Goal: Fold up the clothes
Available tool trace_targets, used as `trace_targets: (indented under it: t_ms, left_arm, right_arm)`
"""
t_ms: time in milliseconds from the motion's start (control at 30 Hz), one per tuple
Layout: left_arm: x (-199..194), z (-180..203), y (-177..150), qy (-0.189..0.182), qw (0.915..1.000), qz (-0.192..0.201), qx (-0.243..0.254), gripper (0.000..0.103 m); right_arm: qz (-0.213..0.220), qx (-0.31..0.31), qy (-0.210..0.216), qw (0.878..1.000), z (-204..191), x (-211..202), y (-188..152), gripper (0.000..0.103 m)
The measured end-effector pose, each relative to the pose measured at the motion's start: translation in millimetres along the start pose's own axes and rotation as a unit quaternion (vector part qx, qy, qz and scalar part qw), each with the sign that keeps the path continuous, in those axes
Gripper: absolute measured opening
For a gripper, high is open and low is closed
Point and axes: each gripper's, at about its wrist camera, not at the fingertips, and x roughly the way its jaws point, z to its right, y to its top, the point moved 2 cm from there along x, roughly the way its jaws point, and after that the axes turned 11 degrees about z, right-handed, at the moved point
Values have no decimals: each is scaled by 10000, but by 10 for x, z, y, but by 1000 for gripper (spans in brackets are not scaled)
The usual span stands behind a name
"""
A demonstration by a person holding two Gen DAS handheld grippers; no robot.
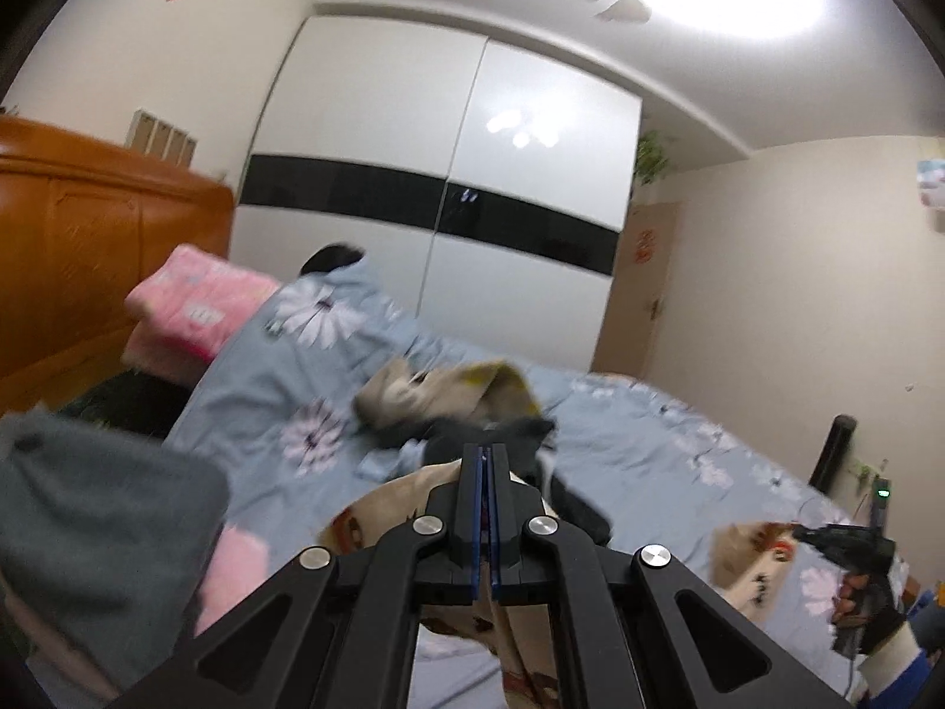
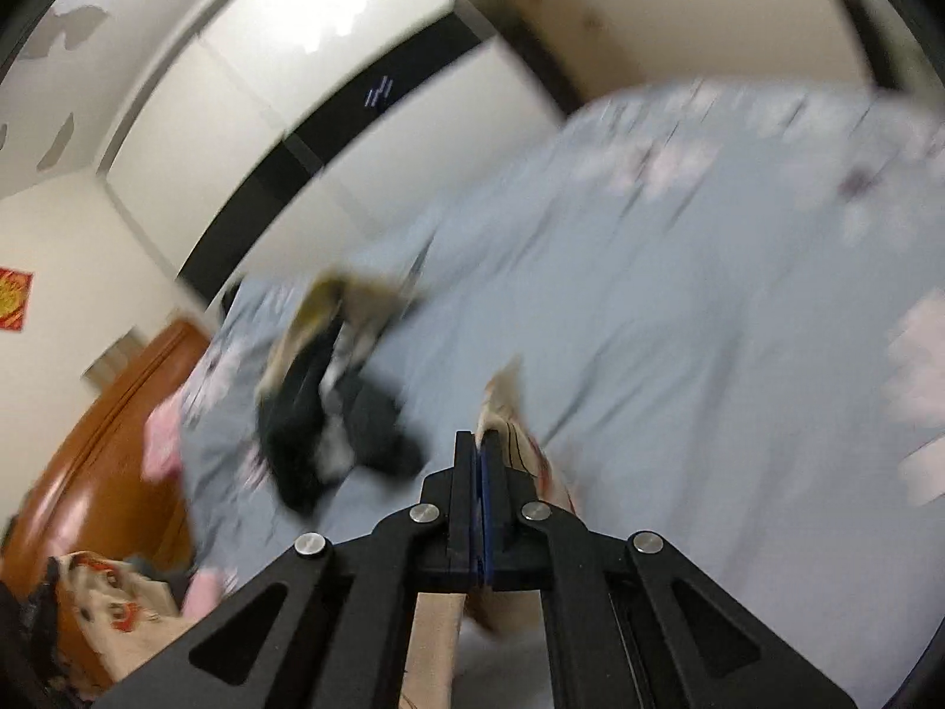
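Note:
My left gripper [image 1: 485, 454] is shut on a cream cartoon-print garment [image 1: 384, 517], lifted above the bed. My right gripper [image 2: 479, 440] is shut on another edge of the same cream garment [image 2: 512, 413], which hangs under its jaws. In the left wrist view the right gripper [image 1: 794, 532] shows at the far right with the cream cloth [image 1: 750, 561] in it. A pile of dark and beige clothes [image 1: 449, 407] lies in the middle of the bed; it also shows in the right wrist view [image 2: 319, 407], blurred.
The bed has a blue flowered cover [image 1: 649, 461]. A pink folded blanket [image 1: 195, 301] lies by the orange wooden headboard [image 1: 88, 236]. A grey garment [image 1: 100, 508] is at the near left. A white wardrobe [image 1: 472, 195] stands behind the bed.

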Motion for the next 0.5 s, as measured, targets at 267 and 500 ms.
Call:
trace_targets:
  t_ms: [267, 500]
  left_arm:
    - [352, -210, -505, 286, 9961, -749, -364, 2]
    - [227, -609, -915, 722, 9879, -1145, -754, 2]
  right_arm:
    - [-148, -270, -1124, 9932, 787, -498, -6, 1]
    - [-304, -551, -2035, 9770, 1400, -925, -18, 4]
